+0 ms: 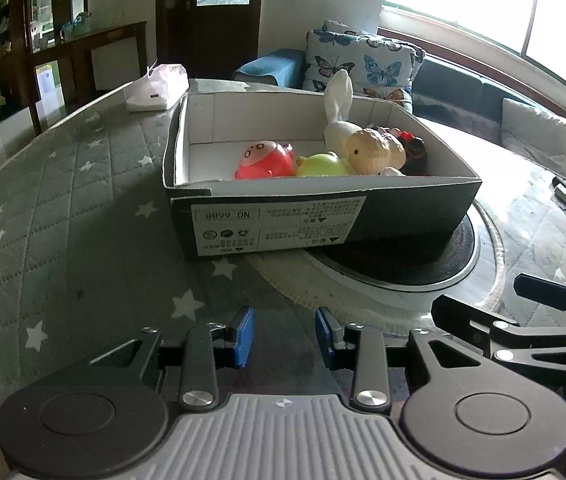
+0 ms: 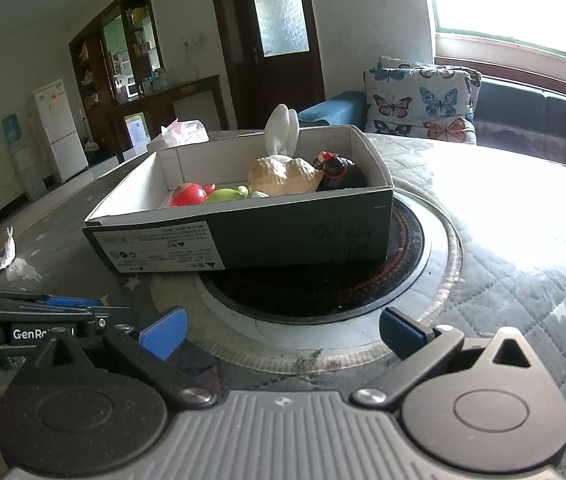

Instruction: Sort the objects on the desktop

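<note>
Left gripper (image 1: 284, 336) narrowly parted, holding nothing, right gripper (image 2: 283, 336) spread wide, empty, both low over quilted table (image 1: 63, 240), cardboard box (image 1: 323, 216) ahead on round hotplate (image 2: 323, 288), holding red toy (image 1: 265, 160), green toy (image 1: 323, 165), plush rabbit (image 1: 339, 108), black toy (image 1: 415, 156).

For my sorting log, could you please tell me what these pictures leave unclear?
- Label print on the shoebox: too small, left wrist view.
- Black toy: partly hidden by the box wall, right wrist view.
- Rabbit toy: body hidden behind the tan toy.
</note>
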A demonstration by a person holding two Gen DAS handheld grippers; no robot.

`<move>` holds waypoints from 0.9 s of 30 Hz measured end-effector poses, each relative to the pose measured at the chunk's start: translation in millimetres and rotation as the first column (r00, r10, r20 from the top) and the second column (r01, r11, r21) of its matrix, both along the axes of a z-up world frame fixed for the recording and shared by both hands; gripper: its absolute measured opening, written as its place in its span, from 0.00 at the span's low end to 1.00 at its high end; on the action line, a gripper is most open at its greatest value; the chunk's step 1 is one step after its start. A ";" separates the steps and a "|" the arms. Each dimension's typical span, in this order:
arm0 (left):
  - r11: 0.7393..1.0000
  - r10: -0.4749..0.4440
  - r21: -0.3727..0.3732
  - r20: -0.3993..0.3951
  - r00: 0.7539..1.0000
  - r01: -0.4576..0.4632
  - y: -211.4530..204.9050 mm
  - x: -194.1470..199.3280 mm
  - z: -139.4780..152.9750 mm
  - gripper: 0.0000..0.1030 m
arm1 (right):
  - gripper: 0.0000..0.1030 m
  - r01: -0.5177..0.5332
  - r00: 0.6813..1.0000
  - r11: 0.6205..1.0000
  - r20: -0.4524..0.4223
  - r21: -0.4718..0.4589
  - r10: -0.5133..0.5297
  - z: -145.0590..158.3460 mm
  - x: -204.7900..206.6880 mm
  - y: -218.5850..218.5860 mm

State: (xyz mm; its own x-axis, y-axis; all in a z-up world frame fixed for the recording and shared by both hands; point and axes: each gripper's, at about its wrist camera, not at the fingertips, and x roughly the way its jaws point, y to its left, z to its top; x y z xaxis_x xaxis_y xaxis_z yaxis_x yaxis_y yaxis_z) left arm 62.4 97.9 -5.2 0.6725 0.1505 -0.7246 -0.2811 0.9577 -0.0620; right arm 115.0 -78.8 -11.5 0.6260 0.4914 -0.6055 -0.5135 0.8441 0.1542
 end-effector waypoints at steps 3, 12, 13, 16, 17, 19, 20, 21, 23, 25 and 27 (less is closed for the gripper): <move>1.000 -0.006 0.023 -0.005 1.000 0.006 -1.3 3.7 0.7 0.36 | 1.00 -0.004 1.000 1.000 -0.004 -0.003 0.004 -0.8 3.9 1.8; 0.998 -0.007 0.069 -0.023 1.000 0.009 -0.9 16.0 1.8 0.36 | 1.00 -0.015 1.000 1.000 -0.028 -0.005 0.015 -3.2 18.3 6.9; 0.997 -0.008 0.071 -0.023 1.000 0.010 -0.8 17.0 1.9 0.36 | 1.00 -0.015 0.999 1.000 -0.030 -0.004 0.015 -3.3 19.7 7.5; 0.996 -0.011 0.086 -0.028 1.000 0.013 -2.1 19.7 2.0 0.36 | 1.00 -0.019 0.999 1.000 -0.035 -0.004 0.019 -3.5 23.5 9.4; 0.996 -0.010 0.094 -0.031 0.999 0.013 -2.7 21.0 1.7 0.36 | 1.00 -0.021 0.999 1.000 -0.035 -0.006 0.021 -3.5 24.7 10.2; 0.994 -0.009 0.105 -0.036 0.999 0.013 -3.6 23.3 1.0 0.36 | 1.00 -0.025 0.999 1.000 -0.036 -0.007 0.025 -3.3 26.9 11.8; 0.994 -0.009 0.106 -0.038 0.999 0.013 -3.6 24.1 0.8 0.36 | 1.00 -0.026 0.999 1.000 -0.036 -0.008 0.026 -3.2 27.7 12.3; 0.994 -0.008 0.108 -0.039 0.999 0.012 -3.6 24.9 0.6 0.36 | 1.00 -0.028 0.999 1.000 -0.036 -0.010 0.027 -3.1 28.9 12.8; 0.994 -0.004 0.113 -0.043 0.999 0.009 -3.0 26.6 0.0 0.36 | 1.00 -0.030 0.999 0.999 -0.038 -0.012 0.029 -3.0 31.2 13.5; 0.993 0.000 0.117 -0.046 0.999 0.005 -2.1 27.9 -0.3 0.36 | 1.00 -0.030 0.999 0.999 -0.042 -0.014 0.030 -2.9 33.3 14.2; 0.993 0.004 0.119 -0.047 0.999 0.002 -1.3 28.9 0.1 0.36 | 1.00 -0.031 0.999 0.999 -0.045 -0.016 0.030 -3.0 35.4 14.8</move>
State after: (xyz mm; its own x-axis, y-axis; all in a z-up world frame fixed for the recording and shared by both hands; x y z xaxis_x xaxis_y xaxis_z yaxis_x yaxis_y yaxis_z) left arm 91.2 96.6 -5.1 0.6382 0.2381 -0.7321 -0.2817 0.9572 0.0657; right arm 150.4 -64.0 -14.5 0.5829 0.4997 -0.6408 -0.5322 0.8307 0.1637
